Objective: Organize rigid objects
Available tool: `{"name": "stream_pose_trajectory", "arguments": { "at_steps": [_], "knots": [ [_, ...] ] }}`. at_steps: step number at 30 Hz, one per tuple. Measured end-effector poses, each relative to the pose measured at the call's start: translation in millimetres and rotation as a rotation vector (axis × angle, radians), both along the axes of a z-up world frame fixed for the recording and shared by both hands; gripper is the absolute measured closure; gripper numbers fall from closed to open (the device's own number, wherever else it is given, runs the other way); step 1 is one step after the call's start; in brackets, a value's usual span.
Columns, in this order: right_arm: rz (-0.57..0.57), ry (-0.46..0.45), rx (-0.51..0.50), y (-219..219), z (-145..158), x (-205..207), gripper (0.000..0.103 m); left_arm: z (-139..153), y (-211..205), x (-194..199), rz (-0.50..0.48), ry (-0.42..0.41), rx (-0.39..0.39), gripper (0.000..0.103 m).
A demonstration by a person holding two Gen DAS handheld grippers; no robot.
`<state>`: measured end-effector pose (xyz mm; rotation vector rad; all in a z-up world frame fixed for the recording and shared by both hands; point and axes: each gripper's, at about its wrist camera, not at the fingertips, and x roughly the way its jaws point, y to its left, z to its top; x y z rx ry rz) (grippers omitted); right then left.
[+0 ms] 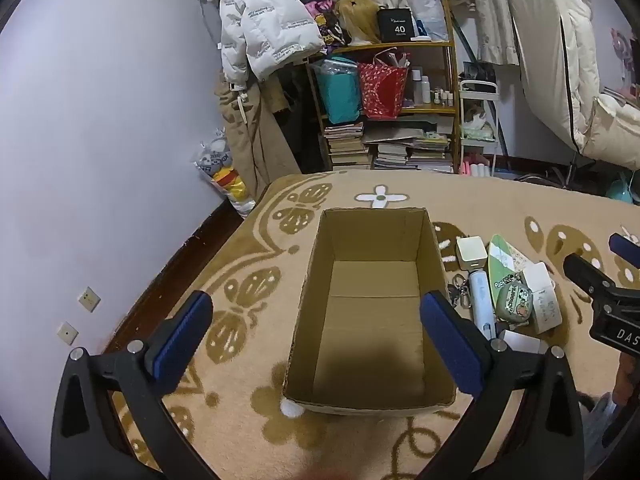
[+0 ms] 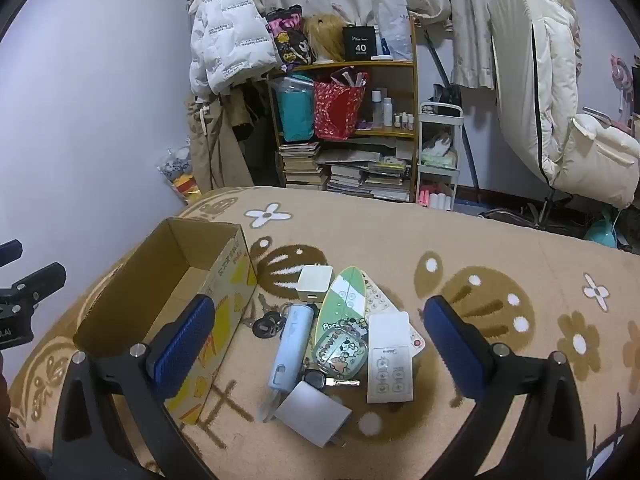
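Note:
An open, empty cardboard box [image 1: 372,304] [image 2: 132,300] rests on the patterned blanket. Right of it lies a pile of small items: a white cube charger [image 2: 315,282], a green oval board [image 2: 343,300], a pale blue tube [image 2: 291,348], a green cartoon case [image 2: 340,350], a white remote [image 2: 390,360], a grey adapter [image 2: 314,410] and keys [image 2: 266,326]. My left gripper [image 1: 316,340] hangs open above the box's near half. My right gripper [image 2: 320,344] hovers open over the pile, holding nothing. The right gripper's tips [image 1: 600,268] also show at the left wrist view's right edge.
The blanket-covered bed [image 2: 460,248] ends at a lilac wall [image 1: 100,140] on the left. Beyond it stand a cluttered wooden shelf [image 2: 348,120] with books and bags, hanging jackets [image 2: 224,32], a white trolley [image 2: 440,152] and a padded chair [image 2: 560,120].

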<state>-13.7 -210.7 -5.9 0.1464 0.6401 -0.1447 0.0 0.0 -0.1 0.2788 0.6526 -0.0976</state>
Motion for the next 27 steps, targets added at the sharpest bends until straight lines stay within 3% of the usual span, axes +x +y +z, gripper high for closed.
{"name": "stream_pose_trajectory", "arguments": {
  "at_steps": [15,27],
  "knots": [
    [-0.006,0.012,0.005,-0.6,-4.0,1.6,0.0,-0.7,10.4,5.1,0.029,0.03,-0.059,0.0],
    [-0.007,0.023,-0.002,0.4,-8.2,1.0,0.0,-1.6,9.5,5.1,0.021,0.029,-0.035,0.0]
  ]
}}
